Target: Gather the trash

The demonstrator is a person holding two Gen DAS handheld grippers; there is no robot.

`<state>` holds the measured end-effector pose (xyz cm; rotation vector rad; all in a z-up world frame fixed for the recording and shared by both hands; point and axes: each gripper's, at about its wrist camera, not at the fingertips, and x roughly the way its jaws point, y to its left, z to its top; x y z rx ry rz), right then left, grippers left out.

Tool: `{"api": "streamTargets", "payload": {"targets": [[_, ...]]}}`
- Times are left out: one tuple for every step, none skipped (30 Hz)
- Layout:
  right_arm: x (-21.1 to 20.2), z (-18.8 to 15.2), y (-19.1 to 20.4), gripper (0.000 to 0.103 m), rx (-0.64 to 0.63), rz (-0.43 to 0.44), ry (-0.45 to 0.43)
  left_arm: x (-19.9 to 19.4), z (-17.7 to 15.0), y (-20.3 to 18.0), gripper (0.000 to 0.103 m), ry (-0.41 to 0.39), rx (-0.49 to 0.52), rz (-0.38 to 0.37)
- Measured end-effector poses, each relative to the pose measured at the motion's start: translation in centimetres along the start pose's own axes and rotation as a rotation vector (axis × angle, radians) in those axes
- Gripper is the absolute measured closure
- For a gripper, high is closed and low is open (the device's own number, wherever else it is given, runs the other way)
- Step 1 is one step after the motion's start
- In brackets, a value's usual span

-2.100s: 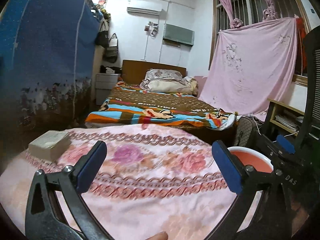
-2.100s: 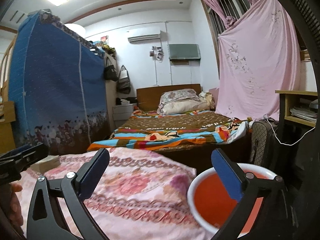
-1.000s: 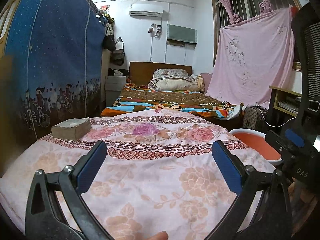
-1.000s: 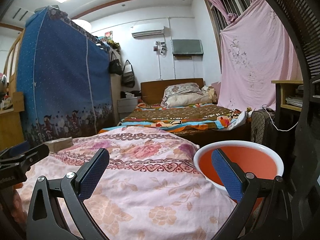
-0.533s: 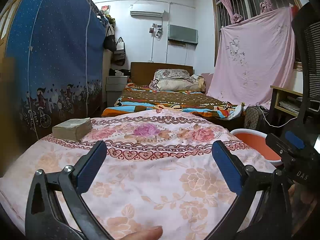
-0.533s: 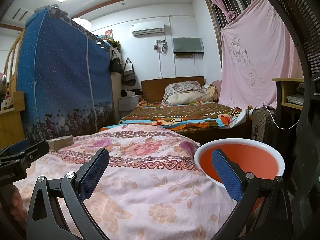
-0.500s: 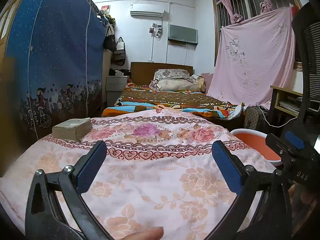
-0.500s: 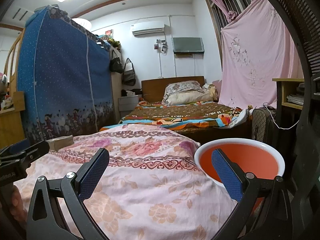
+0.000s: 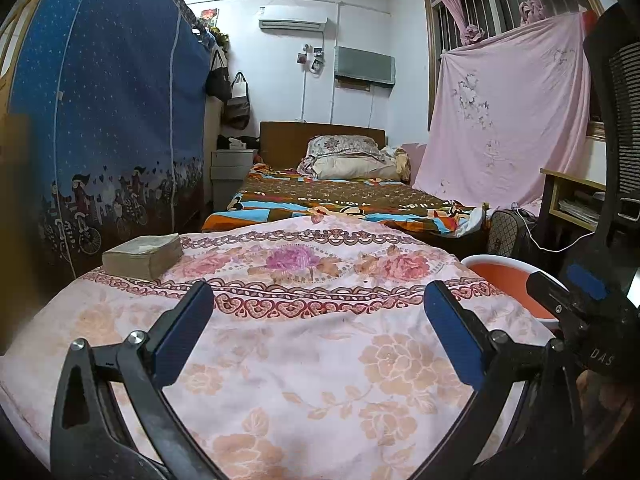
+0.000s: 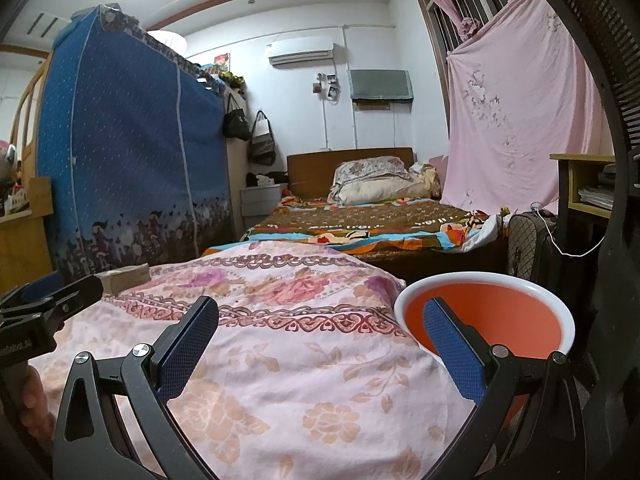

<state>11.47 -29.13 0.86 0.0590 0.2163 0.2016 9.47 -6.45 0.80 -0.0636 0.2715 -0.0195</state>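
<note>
1. Quick count from where I'm standing: two hand-held grippers, one orange basin, one tissue pack, one bed at the back, one desk by the window.
2. The surface in front is draped in a pink floral cloth (image 9: 320, 344). I honestly can't spot any loose trash on it, only the brownish tissue pack (image 9: 144, 254) sitting on its far left corner.
3. The basin (image 10: 484, 312) is round, orange inside with a white rim, and looks empty. It sits just beside the cloth's right edge, lower than the top of it.
4. The left hand-held gripper (image 9: 320, 332) is spread wide, blue pads well apart, nothing between them. It hangs over the near part of the cloth and I can't see it touching anything.
5. The right hand-held gripper (image 10: 320, 340) is just as wide apart and also empty. Its right pad lines up in front of the basin and its left one is over the cloth.
6. Each one shows up at the edge of the other's view, so they're side by side.
7. The bed (image 9: 344, 200) has a colourful blanket and a pillow; the desk (image 10: 580, 184) stands at the right, behind a black mesh chair back.
</note>
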Motion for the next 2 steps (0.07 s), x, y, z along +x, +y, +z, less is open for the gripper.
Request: {"api": "streamTargets", "payload": {"targets": [[0.05,0.01,-0.06,0.0,0.001,0.0,0.001,0.11,-0.06,0.03,0.012,0.001,-0.001,0.0],[0.12,0.05,-0.14,0.0,0.002,0.0,0.003,0.11,-0.08,0.06,0.012,0.001,-0.002,-0.001]]}}
